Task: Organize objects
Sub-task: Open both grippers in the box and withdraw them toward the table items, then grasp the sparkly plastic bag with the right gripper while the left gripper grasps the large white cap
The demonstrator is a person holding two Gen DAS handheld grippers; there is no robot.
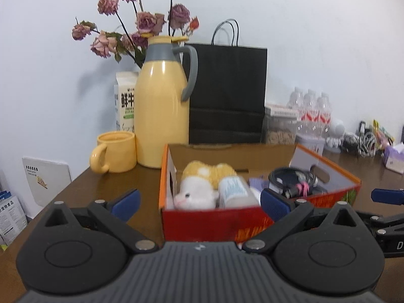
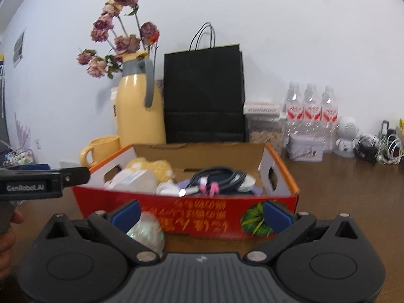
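Shell (image 2: pixel 146 229) half behind hand-held gripper (image 2: pixel 200 214)

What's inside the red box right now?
The red box holds a plush toy, a pale bottle and a coiled black cable. Whatever lies beneath them is covered.

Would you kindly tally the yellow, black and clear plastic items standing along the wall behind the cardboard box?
Yellow: 2, the thermos jug and the mug.
Black: 1, the paper bag.
Clear plastic: 3, the water bottles.
Total: 6
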